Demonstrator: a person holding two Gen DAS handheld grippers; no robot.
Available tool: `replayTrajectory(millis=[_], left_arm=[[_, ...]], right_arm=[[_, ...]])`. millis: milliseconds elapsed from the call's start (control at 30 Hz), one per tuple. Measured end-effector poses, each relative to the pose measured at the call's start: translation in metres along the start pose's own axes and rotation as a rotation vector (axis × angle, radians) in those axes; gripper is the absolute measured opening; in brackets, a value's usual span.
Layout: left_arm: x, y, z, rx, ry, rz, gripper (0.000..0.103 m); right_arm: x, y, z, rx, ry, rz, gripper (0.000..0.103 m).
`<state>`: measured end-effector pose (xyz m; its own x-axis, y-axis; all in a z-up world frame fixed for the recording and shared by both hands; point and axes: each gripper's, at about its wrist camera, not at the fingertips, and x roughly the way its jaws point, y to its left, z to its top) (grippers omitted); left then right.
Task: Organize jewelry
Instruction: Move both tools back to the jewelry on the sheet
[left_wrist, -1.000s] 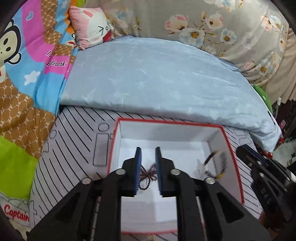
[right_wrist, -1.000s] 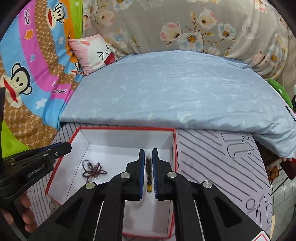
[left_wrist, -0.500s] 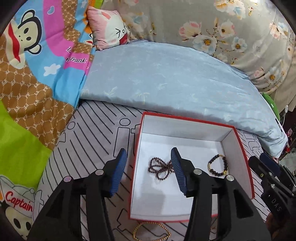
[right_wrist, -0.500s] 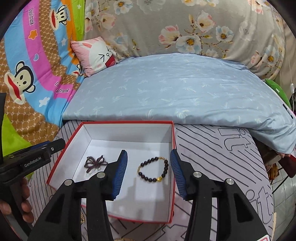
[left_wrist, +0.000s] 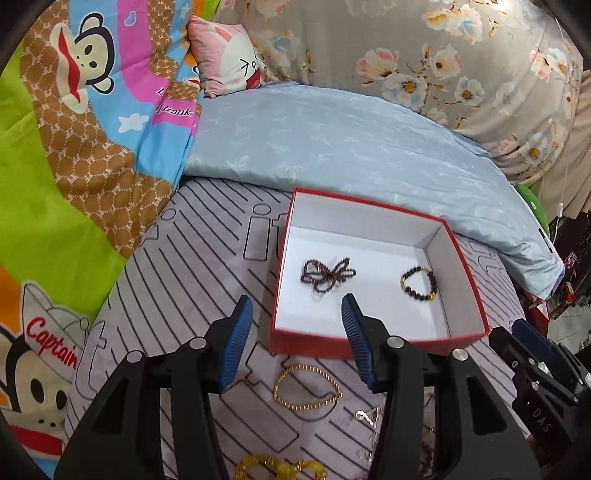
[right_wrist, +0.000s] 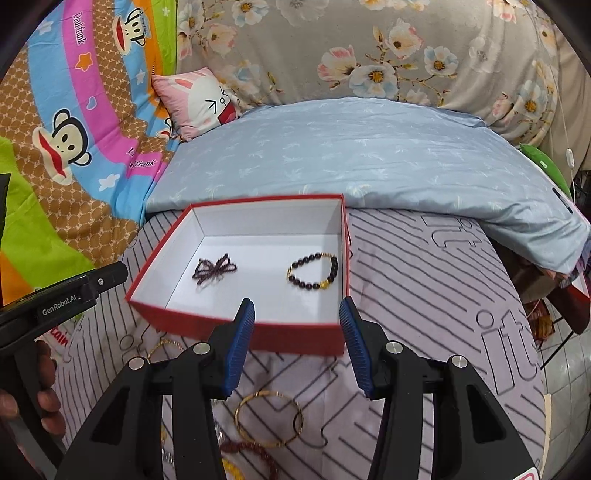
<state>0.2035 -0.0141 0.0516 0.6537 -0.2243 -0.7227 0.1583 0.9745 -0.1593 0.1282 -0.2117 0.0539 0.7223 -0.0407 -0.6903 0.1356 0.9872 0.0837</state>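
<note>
A red box with a white inside (left_wrist: 373, 341) (right_wrist: 236, 326) sits on the striped cloth. In it lie a tangled dark bead string (left_wrist: 327, 275) (right_wrist: 214, 269) on the left and a dark bead bracelet with gold links (left_wrist: 419, 283) (right_wrist: 314, 275) on the right. My left gripper (left_wrist: 297, 341) is open and empty, above the box's near left corner. My right gripper (right_wrist: 297, 343) is open and empty, above the box's near right edge. A gold chain bracelet (left_wrist: 306, 387) and a gold bangle (right_wrist: 269, 419) lie on the cloth in front of the box.
More jewelry lies near the bottom: yellow beads (left_wrist: 280, 469), a small silver piece (left_wrist: 367, 415), dark red beads (right_wrist: 251, 452). A blue pillow (left_wrist: 351, 147) lies behind the box. A cartoon blanket (left_wrist: 74, 147) is at the left.
Both grippers opened, letting go of the bead string and the bead bracelet inside the box, then pulled back toward me and up. More loose jewelry in front of the box came into view.
</note>
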Motion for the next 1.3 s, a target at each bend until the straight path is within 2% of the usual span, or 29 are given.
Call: replayTrajectory(millis=[467, 533, 733, 1200, 1300], left_arm=[[-0.017, 0.014, -0.063, -0.012, 0.056, 0.023, 0.048], [-0.017, 0.017, -0.072, -0.012, 0.062, 0.045, 0.048], [-0.015, 0.027, -0.096, -0.039, 0.1, 0.05, 0.048], [-0.012, 0.033, -0.13, -0.042, 0.154, 0.039, 0.048], [-0.009, 0.035, -0.131, -0.044, 0.158, 0.045, 0.048]], right_arm=[[-0.019, 0.005, -0.07, -0.001, 0.096, 0.016, 0.045], [-0.019, 0.007, -0.081, 0.0, 0.113, 0.017, 0.042], [-0.015, 0.011, -0.105, -0.003, 0.156, 0.013, 0.035], [-0.003, 0.008, -0.118, 0.029, 0.186, -0.002, 0.03], [0.001, 0.007, -0.117, 0.032, 0.188, -0.001, 0.025]])
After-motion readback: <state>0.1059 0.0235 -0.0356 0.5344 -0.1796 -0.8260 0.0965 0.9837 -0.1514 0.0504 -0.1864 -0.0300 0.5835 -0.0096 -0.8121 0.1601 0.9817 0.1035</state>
